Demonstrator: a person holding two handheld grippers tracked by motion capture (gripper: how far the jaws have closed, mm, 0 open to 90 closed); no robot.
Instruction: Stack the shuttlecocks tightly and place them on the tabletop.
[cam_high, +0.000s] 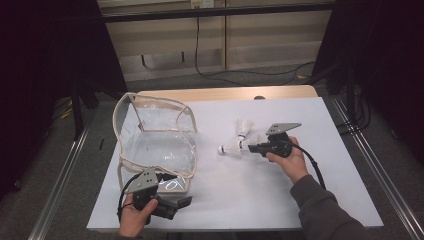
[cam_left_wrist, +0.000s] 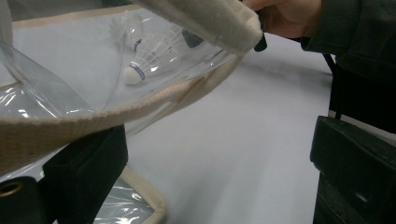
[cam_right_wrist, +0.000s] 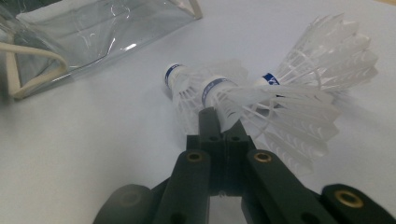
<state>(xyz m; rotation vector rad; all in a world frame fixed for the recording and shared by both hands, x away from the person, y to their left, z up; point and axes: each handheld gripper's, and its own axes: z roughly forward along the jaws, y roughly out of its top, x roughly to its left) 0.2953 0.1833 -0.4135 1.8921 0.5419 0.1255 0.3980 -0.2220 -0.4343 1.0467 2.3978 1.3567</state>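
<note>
- The right gripper (cam_high: 248, 147) has its jaws pressed together on the feathers of a shuttlecock (cam_right_wrist: 243, 100), which sticks out straight ahead of its tips over the white table (cam_high: 240, 200).
- Two more shuttlecocks (cam_right_wrist: 322, 60) lie touching it, just beyond and beside the jaws.
- The left gripper (cam_high: 186, 201) stands with its jaws apart; the cloth strap (cam_left_wrist: 93, 122) of the clear bag (cam_high: 155, 145) crosses over one jaw, unclamped.
</note>
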